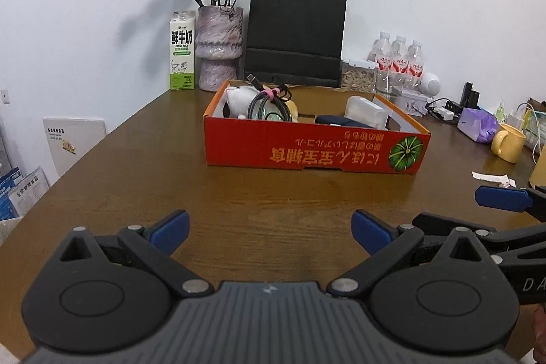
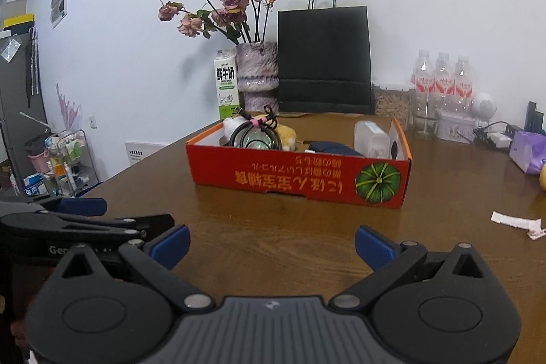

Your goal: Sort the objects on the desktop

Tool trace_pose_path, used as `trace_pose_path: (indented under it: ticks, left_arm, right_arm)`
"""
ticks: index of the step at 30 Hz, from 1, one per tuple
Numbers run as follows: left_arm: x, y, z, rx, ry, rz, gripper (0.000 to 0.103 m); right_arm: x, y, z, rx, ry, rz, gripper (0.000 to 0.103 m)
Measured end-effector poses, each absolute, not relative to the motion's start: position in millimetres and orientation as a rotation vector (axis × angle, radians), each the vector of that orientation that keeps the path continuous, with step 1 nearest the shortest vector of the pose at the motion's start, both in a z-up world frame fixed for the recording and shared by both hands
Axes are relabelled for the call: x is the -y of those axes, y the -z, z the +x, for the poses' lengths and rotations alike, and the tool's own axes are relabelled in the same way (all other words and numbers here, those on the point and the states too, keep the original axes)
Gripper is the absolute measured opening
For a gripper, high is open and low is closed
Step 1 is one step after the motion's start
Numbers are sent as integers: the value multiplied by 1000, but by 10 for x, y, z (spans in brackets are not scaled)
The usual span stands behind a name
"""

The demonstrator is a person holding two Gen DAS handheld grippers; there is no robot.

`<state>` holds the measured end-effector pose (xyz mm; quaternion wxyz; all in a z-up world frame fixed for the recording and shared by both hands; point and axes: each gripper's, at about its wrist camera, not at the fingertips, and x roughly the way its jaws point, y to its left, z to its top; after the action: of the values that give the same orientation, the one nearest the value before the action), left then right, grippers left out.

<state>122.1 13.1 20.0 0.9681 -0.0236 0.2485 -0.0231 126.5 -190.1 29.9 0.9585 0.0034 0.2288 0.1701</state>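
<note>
Red cardboard box, open-topped, standing on the brown wooden table ahead of both grippers; its near wall carries yellow print that appears upside down and a green pumpkin picture at the right end. Inside, at the left, a coiled dark cable bound with a pink tie lies against a white plush toy; at the right sits a translucent white plastic container, with a dark blue item beside it. Left gripper: blue-padded jaws spread wide, empty, low over bare table and well apart from the box. Right gripper: likewise spread wide and empty, beside the left one. Behind the box, against the wall: a green-and-white carton printed "鲜牛奶" and "FRESH MILK", a mottled vase of dried pink roses, a black paper bag with handles, and three red-labelled water bottles whose writing is too small to read. At the right: a yellow mug, a purple packet, and a white paper slip lying on the table.
</note>
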Motion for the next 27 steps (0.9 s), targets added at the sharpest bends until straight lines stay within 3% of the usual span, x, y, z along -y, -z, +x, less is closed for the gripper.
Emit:
trace_pose_path:
  ticks: [27]
  left_arm:
    - [-99,-241,1123,-489,28,-35,103]
  right_arm:
    - [1900,-321,1163,-460,-345,8,103]
